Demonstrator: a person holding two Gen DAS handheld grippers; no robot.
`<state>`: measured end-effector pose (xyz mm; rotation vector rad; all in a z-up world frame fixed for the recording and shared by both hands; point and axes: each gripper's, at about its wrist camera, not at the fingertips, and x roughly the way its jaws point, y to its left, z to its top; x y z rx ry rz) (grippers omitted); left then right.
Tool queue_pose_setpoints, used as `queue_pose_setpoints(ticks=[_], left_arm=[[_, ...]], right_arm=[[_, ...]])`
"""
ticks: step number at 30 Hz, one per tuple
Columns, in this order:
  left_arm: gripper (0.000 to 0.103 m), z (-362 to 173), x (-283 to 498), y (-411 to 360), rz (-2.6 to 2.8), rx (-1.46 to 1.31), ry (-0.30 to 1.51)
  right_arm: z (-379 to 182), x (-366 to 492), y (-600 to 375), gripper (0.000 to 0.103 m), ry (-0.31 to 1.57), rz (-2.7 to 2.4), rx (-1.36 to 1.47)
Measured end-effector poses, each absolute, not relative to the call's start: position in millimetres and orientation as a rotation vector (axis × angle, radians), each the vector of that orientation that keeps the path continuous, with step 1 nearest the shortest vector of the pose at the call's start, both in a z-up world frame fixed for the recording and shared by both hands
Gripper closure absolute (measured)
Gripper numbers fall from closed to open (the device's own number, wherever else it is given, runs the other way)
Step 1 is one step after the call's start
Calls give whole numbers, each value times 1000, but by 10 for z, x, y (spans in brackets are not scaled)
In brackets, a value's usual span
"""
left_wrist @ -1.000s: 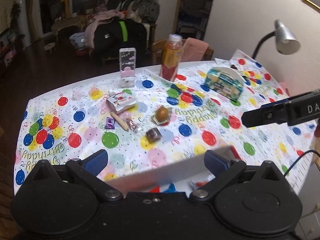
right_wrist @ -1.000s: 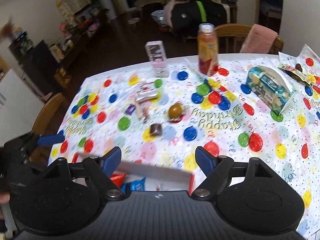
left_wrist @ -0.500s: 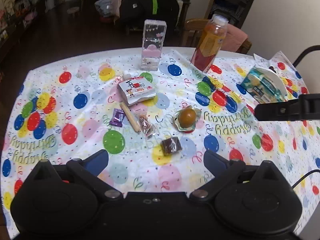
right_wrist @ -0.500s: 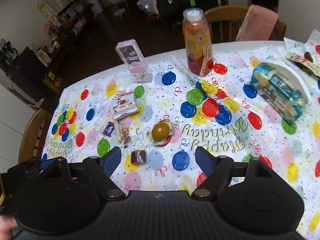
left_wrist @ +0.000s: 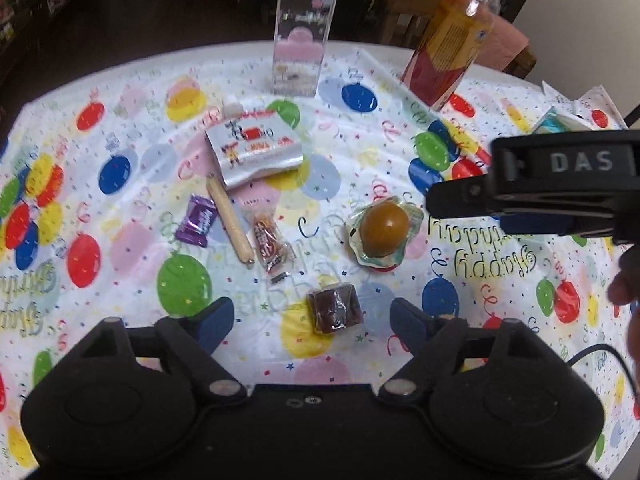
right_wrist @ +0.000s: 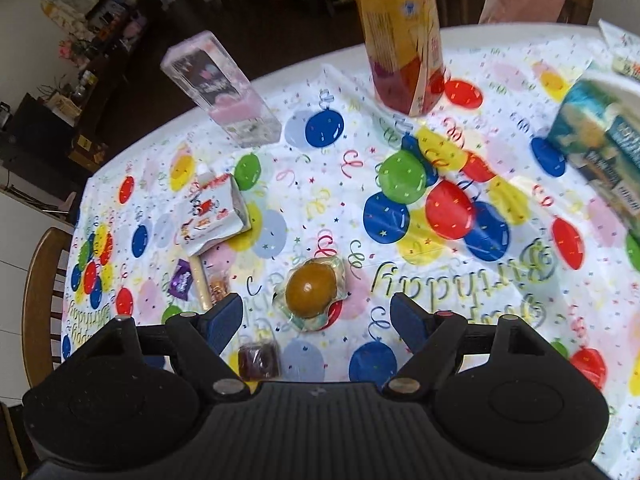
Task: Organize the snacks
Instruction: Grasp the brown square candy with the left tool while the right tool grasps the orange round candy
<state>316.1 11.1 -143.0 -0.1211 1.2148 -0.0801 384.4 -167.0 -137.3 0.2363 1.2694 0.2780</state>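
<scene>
Several snacks lie on the balloon tablecloth (left_wrist: 120, 240). My left gripper (left_wrist: 312, 316) is open just above a dark brown wrapped square (left_wrist: 335, 309), which sits between its fingers. Further out are a brown ball in clear wrap (left_wrist: 384, 228), a red-brown candy packet (left_wrist: 270, 242), a tan stick (left_wrist: 230, 216), a purple candy (left_wrist: 198, 220) and a silver pouch (left_wrist: 254, 146). My right gripper (right_wrist: 316, 314) is open, and the brown ball (right_wrist: 311, 290) lies between its fingertips. The right gripper's side shows in the left wrist view (left_wrist: 552, 184).
A clear box with pink contents (left_wrist: 302, 36) and an orange juice bottle (left_wrist: 448, 48) stand at the far edge. A teal tissue box (right_wrist: 604, 144) lies at the right. Wooden chairs (right_wrist: 44, 288) stand beside the table. A hand (left_wrist: 626, 292) shows at the right.
Both grippers have moved forward and down toward the snacks. The white box seen near the front a second ago has dropped out of view.
</scene>
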Motion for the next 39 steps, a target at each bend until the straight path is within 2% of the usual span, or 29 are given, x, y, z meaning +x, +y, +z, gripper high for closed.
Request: queue_pose_setpoints(ticks=[2,7,9,14,17,19,23,31,33,39], left_arm=[[25,-1492,3214,115,-82,-148,1236],[35,-1595,3313,64,-118,-181,1272],[42,-1644,3345,40,-128,-190,1291],[50,-1730,3386,34,-138,-213,1322],[60,-1755,3396,40,-147,-233,1331],[62,-1760,3401,34,-141,-229,1330],[74,-1760,3405,40,-130,-215,1324],[75,-1754,3367,112,-121,-237,1308],[75,-1745,3350,145,-120,-251,1306],[75,-1668,3301,212,-122,-269,1287]], right_arm=[[-1479,3901,-1657,22,1283,274,250],[-1708,4015,-1598,36,1328,276,276],[-1777,4033,-1560,38,1342,279,275],[-1890,4040,-1487,46,1364,296,269],[-1920,4035,-1441,51,1366,295,248],[-1927,4036,-1422,57,1362,296,234],[-1923,4037,-1407,58,1353,293,226],[-1892,3997,-1402,62,1327,286,209],[-1879,3986,-1436,73,1325,302,240],[-1814,3919,-1479,74,1317,283,211]])
